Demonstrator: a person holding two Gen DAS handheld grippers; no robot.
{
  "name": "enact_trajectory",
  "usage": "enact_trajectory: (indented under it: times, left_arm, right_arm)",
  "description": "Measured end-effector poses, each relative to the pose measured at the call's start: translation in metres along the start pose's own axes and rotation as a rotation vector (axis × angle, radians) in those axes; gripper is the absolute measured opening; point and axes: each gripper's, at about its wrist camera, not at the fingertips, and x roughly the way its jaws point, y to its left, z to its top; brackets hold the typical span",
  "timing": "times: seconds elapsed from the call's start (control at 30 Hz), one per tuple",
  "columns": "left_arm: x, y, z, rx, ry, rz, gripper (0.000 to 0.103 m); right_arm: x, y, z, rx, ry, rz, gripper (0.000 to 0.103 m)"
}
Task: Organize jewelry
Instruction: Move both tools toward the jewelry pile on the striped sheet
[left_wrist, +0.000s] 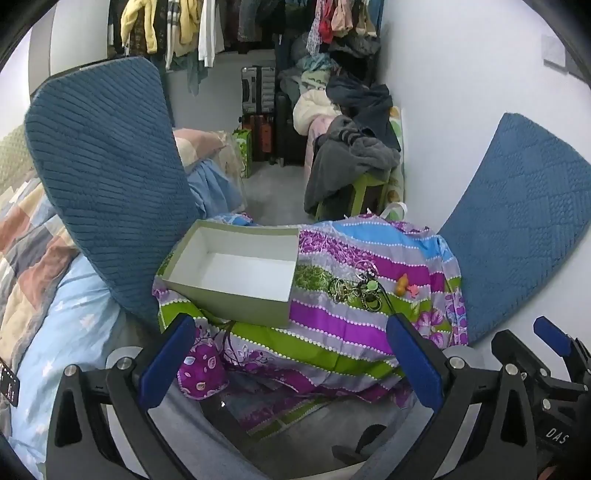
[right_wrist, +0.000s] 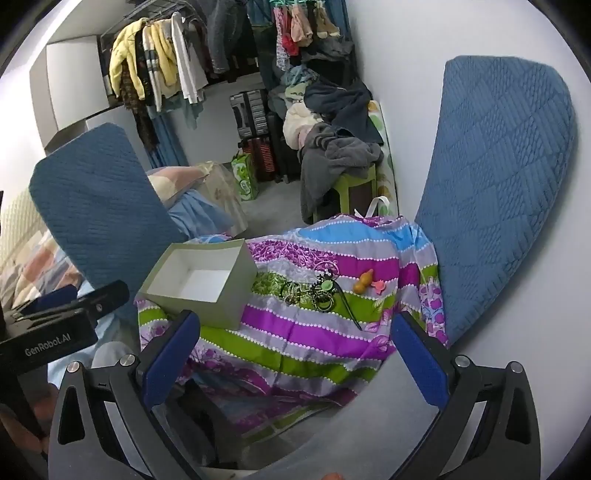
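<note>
An empty pale green box (left_wrist: 236, 269) (right_wrist: 201, 280) with a white inside sits on a striped purple, green and blue cloth (left_wrist: 332, 325) (right_wrist: 295, 332). To its right lies a tangled pile of dark and green jewelry (left_wrist: 360, 290) (right_wrist: 314, 291), with a small orange piece (left_wrist: 401, 284) (right_wrist: 364, 280) and a pink piece (left_wrist: 413, 291) (right_wrist: 378, 285) beside it. My left gripper (left_wrist: 291, 358) hovers open short of the box, nothing between its blue pads. My right gripper (right_wrist: 295, 358) is open too, short of the jewelry and holding nothing.
Two blue quilted cushions (left_wrist: 107, 177) (right_wrist: 495, 192) stand on either side of the cloth. A bed with a light blue quilt (left_wrist: 55, 325) lies at left. Behind are a clothes-piled green stool (left_wrist: 354, 166), suitcases (left_wrist: 258, 110) and hanging clothes (right_wrist: 159, 70). The white wall (left_wrist: 461, 92) is at right.
</note>
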Motion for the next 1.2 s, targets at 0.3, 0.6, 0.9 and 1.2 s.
enact_trajectory:
  times: [0.3, 0.6, 0.9, 1.2]
  left_arm:
    - [0.046, -0.001, 0.019, -0.005, 0.067, 0.007, 0.103]
    - [0.075, 0.006, 0.065, -0.01, 0.138, 0.02, 0.103]
    - [0.085, 0.01, 0.057, -0.014, 0.091, 0.031, 0.103]
    - [0.075, 0.009, 0.014, 0.017, 0.079, 0.005, 0.103]
  right_arm:
    - [0.032, -0.007, 0.017, 0.008, 0.049, 0.004, 0.103]
    - [0.056, -0.008, 0.049, 0.03, 0.13, 0.035, 0.099]
    - [0.069, -0.011, 0.033, 0.024, 0.111, 0.046, 0.099]
    - [0.061, -0.014, 0.006, 0.017, 0.077, 0.014, 0.099]
